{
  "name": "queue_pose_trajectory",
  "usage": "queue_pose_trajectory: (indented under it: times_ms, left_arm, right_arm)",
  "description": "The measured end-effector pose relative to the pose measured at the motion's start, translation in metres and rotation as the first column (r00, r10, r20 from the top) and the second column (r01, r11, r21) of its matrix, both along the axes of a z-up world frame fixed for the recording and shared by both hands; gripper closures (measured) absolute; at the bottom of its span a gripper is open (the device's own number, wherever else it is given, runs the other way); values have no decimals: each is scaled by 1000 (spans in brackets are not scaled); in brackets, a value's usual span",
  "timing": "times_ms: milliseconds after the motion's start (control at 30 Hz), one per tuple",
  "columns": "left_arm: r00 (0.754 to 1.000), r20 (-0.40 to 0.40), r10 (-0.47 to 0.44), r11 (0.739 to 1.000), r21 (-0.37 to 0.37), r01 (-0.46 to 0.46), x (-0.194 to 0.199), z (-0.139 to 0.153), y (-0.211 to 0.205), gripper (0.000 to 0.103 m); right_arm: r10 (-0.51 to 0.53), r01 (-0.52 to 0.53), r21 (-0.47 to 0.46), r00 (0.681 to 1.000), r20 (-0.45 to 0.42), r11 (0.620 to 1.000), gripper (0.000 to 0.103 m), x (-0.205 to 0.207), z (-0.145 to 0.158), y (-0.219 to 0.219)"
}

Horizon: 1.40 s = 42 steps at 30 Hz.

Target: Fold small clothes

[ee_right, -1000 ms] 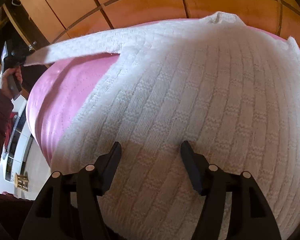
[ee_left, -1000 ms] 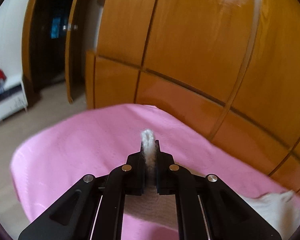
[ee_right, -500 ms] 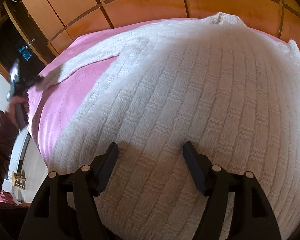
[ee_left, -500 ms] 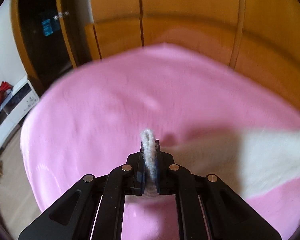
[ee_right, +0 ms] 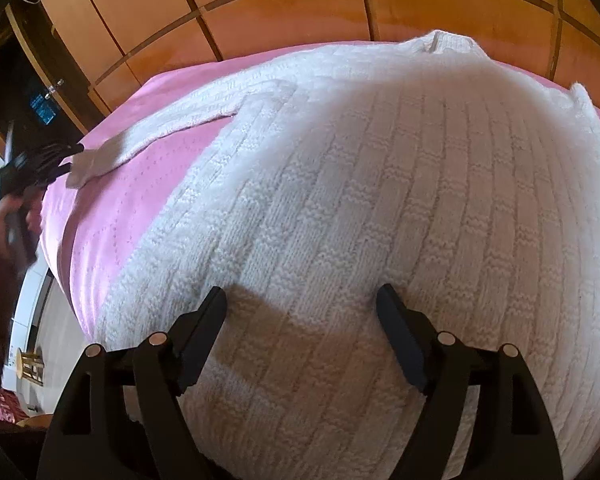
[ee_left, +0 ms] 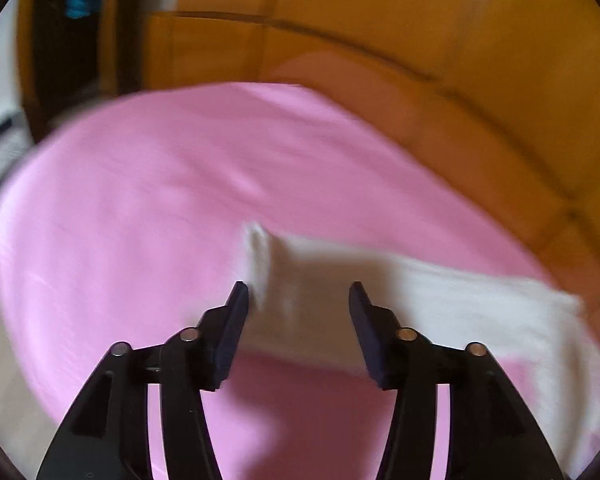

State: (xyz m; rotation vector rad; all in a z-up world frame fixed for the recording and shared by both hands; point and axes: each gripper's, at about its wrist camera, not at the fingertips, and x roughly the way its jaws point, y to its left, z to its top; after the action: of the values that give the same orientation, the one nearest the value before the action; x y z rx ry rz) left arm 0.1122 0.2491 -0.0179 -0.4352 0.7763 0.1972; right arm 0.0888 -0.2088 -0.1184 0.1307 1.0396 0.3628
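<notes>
Left wrist: we look down along the fingers, close over the pink bedspread (ee_left: pixel 148 208), facing the wooden wardrobe (ee_left: pixel 480 60).
Right wrist: we hover close above the white sweater (ee_right: pixel 380 208).
Shared: its sleeve (ee_left: pixel 440 300).

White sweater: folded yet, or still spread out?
Spread out. The white sweater lies flat on the pink bedcover, its left sleeve stretched sideways; no fold shows. Its far right edge is out of view.

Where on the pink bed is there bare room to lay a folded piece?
Bare pink cover lies left of the sweater body, under the stretched sleeve, out to the bed edge. The left gripper, open, hangs over the cuff there. The sweater fills the rest, under the open right gripper.
</notes>
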Motion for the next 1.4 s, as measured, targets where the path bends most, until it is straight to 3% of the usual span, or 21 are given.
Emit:
queue_pose_trajectory:
  times_ms: [67,100,233,333,433,533,600,667,700,733,767,800,833,967,1000,1100,1200,1233,1267,1333,1400]
  left_arm:
    - [986,40,-162,979,-121,166,-20,-3,-31,52]
    - [969,61,-239,954,-168,246,-29,-4,-47,52]
    - [854,110,-509,796,-317,516,-61,-16,-123,52]
    - [790,90,-607,698,-415,583,-73,-34,-164,52]
    - [735,76,-673,630,-460,625,-85,-49,-190,52]
    - [701,70,-709,584,-498,641,-97,-59,-208,52]
    - [691,64,-720,583,-485,652,-97,-60,-213,52]
    - [675,59,-735,565,-498,658,-97,-65,-223,52]
    - [668,53,-742,561,-495,663,-95,-66,-225,60]
    - [655,54,-753,556,-479,679,-95,-64,-233,77]
    - [647,57,-760,554,-463,692,-93,-61,-237,85]
    - [641,63,-765,553,-446,704,-92,-56,-235,94]
    - [638,78,-766,550,-435,713,-92,-49,-236,98]
    - [628,225,-745,481,-473,738,-88,-12,-230,98]
    - [624,286,-727,453,-483,749,-89,7,-224,98]
    - [615,377,-693,415,-489,767,-95,36,-209,99]
    - [650,366,-666,421,-536,732,-94,25,-198,99]
    - [687,311,-657,432,-591,681,-91,1,-196,99]
    - [703,270,-657,445,-614,652,-90,-14,-196,99]
    - [736,145,-662,504,-641,579,-86,-53,-199,99]
    - [749,72,-659,526,-667,527,-84,-73,-201,99]
  right_arm:
    - [-11,11,26,1000,-3,1000,26,-1,3,-4]
    - [-21,21,40,1000,-3,999,27,-1,5,-9]
    - [-117,116,47,993,21,992,27,-6,18,-42]
    - [-229,229,11,972,45,973,27,-17,27,-86]
    - [-355,358,-52,933,61,932,27,-33,32,-138]
    - [-483,484,-99,875,37,869,26,-58,28,-194]
    - [-537,534,-103,844,-2,839,25,-75,20,-220]
    - [-547,543,-67,833,-77,837,26,-91,6,-234]
    - [-530,529,-43,840,-119,848,29,-97,-2,-235]
    - [-512,511,-40,850,-124,859,39,-102,-5,-231]
    - [-494,492,-46,862,-114,869,50,-105,-5,-227]
    - [-473,472,-41,874,-113,881,75,-107,-6,-223]
    - [-447,449,-14,886,-121,894,94,-107,-4,-219]
    - [-394,398,53,917,-60,916,96,-103,30,-210]
    - [-391,392,89,920,-26,916,96,-107,46,-211]
    - [-403,365,248,907,124,897,98,-128,114,-226]
    - [-431,387,256,891,145,886,98,-135,127,-238]
    - [-449,414,238,886,116,879,98,-135,120,-243]
    - [-463,432,234,882,94,871,98,-134,113,-245]
    - [-487,461,238,871,60,855,98,-137,102,-247]
    - [-487,463,241,872,48,853,98,-130,102,-245]
